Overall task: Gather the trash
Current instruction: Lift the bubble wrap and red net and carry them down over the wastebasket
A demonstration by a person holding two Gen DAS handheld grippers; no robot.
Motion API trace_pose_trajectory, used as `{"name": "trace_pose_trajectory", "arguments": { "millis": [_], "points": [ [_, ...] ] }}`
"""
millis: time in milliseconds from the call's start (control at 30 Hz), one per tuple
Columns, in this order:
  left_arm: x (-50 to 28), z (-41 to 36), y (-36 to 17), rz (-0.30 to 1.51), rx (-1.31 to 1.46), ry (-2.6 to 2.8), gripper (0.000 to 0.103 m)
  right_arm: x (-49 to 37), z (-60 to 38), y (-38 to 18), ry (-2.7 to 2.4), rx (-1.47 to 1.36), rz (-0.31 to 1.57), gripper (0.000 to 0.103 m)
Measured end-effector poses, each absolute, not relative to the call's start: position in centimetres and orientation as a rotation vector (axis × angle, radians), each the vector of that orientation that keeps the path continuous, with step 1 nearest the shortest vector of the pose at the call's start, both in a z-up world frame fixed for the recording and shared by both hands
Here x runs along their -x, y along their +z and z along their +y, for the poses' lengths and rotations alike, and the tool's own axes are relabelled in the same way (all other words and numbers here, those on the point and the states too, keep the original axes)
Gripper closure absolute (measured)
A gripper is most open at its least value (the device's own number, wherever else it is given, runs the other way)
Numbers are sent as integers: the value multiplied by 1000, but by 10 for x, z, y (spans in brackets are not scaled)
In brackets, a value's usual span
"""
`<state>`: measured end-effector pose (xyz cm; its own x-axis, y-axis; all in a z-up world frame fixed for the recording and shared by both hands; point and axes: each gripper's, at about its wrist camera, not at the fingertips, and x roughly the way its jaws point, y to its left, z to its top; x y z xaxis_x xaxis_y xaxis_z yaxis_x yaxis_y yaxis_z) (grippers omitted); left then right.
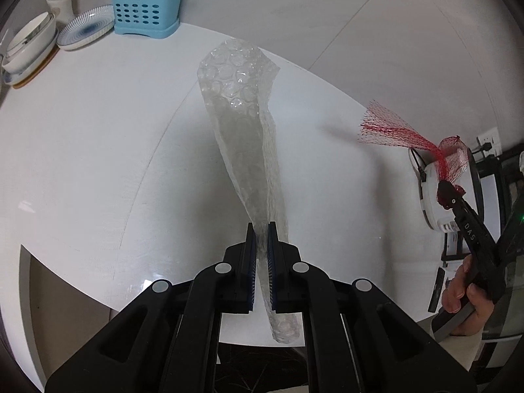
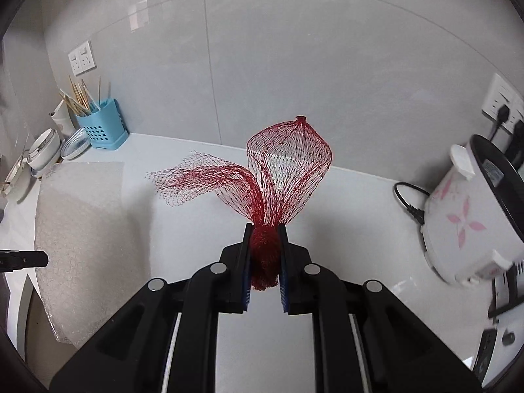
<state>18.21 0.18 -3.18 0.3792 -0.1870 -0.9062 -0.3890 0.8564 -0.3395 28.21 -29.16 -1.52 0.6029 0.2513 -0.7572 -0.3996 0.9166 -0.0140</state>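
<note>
A rice cooker (image 2: 471, 209) is shown only by the right wrist view. Crumpled bubble wrap (image 1: 242, 124) is clamped in the left gripper (image 1: 261, 229), red mesh netting (image 2: 281, 170) in the right gripper (image 2: 265, 229), both above the countertop (image 1: 98, 137).

My left tongs (image 1: 261, 245) are black with blue pads, and the bubble wrap (image 1: 240, 104) in them is clear, dotted with round bubbles. My right tongs (image 2: 265, 249) are black too, and their mesh bag (image 2: 285, 163) is red, an open diamond net. The countertop (image 2: 344, 203) is plain white. At its far left corner stands a light blue holder (image 2: 103, 127) punched with rows of holes, beside a plate (image 1: 86, 28) ringed in blue and white. The rice cooker (image 2: 465, 216) by the right edge is white with pink flowers.
</note>
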Motion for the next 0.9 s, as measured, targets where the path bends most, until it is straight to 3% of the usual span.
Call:
{"name": "trace_pose_trajectory", "arguments": {
  "millis": [500,900],
  "points": [
    [-74,15,12,1101,415,-47,98,-126,-275,17,279,98,753,91],
    [51,17,10,1122,354,-195,98,27,-256,14,219,50,754,91]
  ]
}}
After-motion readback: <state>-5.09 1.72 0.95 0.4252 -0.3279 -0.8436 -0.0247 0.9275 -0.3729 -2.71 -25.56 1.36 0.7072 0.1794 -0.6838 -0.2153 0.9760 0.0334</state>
